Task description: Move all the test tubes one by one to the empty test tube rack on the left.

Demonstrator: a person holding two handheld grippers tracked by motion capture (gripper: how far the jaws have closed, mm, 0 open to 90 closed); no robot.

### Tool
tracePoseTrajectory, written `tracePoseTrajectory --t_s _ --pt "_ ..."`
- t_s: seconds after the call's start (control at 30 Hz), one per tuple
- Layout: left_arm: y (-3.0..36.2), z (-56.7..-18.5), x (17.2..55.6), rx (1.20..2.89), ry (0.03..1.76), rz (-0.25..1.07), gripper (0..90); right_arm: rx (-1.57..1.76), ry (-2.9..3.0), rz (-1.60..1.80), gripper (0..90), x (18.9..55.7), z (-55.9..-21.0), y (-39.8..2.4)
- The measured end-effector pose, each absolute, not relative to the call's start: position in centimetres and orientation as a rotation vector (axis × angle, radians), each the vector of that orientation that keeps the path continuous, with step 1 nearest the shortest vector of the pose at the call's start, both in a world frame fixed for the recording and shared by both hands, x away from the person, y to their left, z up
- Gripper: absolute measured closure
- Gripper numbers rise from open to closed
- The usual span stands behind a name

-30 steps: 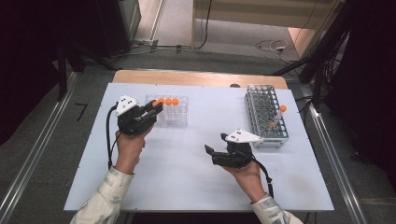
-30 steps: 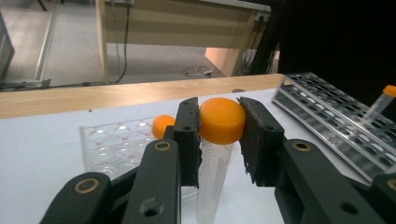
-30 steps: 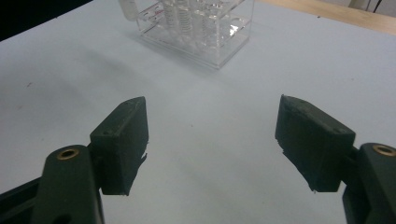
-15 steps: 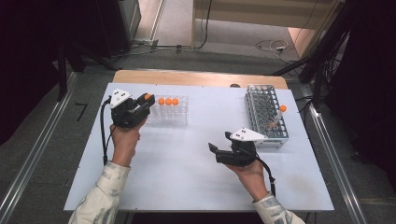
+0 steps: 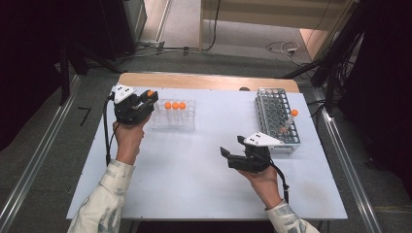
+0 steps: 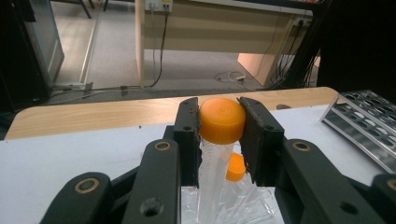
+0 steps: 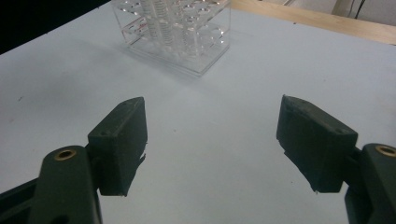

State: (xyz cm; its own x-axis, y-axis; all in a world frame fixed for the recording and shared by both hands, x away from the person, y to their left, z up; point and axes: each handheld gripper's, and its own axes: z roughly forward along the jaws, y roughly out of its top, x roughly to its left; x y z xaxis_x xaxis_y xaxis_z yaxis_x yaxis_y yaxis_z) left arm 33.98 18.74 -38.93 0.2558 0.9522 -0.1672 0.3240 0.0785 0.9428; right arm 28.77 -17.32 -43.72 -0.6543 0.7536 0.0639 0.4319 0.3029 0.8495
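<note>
Tool in my left hand [image 6: 219, 135] grips an orange-capped tube [image 6: 221, 122] by its cap just above the clear rack [image 5: 173, 116], while my right tool [image 7: 212, 144] waits wide open and empty over the tabletop [image 5: 194, 170]; next I probably carry it toward the metal rack [image 5: 277, 116].

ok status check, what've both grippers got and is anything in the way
Left gripper shut on orange-capped tube, lifted over clear rack. Right gripper open, empty, over bare table. Nothing in the way.
</note>
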Motion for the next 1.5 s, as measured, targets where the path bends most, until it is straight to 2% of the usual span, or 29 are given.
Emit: tracePoseTrajectory --t_s 1.23,1.5 --pt "17.9 -39.1 36.1 1.477 1.276 0.775 68.9 1.064 2.227 1.291 23.4 28.8 -43.6 -17.6" --pt "17.3 -39.7 36.0 1.513 1.261 0.821 68.8 1.066 2.222 1.292 23.5 28.8 -43.6 -17.7"
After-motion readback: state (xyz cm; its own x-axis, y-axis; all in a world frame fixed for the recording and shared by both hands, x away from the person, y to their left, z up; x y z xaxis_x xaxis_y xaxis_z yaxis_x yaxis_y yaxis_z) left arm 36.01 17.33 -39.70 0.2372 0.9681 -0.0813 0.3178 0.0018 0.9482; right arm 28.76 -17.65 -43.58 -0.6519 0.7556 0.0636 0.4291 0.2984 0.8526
